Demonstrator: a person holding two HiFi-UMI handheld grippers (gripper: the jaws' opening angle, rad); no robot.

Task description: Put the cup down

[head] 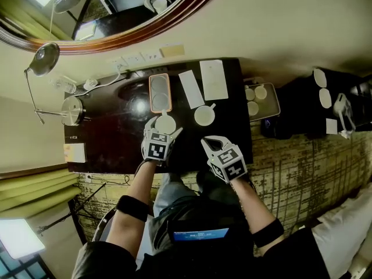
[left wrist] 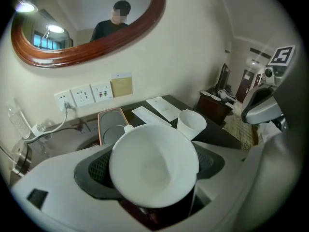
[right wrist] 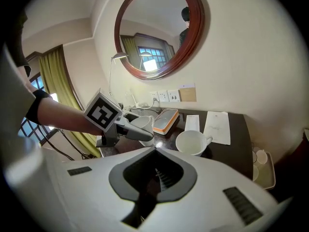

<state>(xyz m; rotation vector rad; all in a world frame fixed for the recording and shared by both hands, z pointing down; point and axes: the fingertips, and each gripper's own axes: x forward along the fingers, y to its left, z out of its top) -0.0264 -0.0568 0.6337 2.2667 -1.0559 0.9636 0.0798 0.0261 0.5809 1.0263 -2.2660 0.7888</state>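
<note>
My left gripper (head: 163, 128) is shut on a white cup (head: 165, 122) and holds it over the dark table (head: 107, 138), just in front of an orange-rimmed tray (head: 160, 93). In the left gripper view the cup (left wrist: 153, 164) fills the space between the jaws, its mouth facing the camera. A second white cup (head: 204, 115) with a handle stands on the table to the right (right wrist: 193, 142). My right gripper (head: 211, 143) is shut and empty, near the table's front edge. The right gripper view shows the left gripper (right wrist: 140, 134) with its cup (right wrist: 140, 123).
Two white paper sheets (head: 214, 79) lie behind the standing cup. A kettle (head: 72, 110) and a desk lamp (head: 44, 59) are at the table's left end. A side tray with small cups (head: 261, 100) sits off the right end. Wall sockets (left wrist: 83, 96) and a round mirror (right wrist: 159, 28) are behind.
</note>
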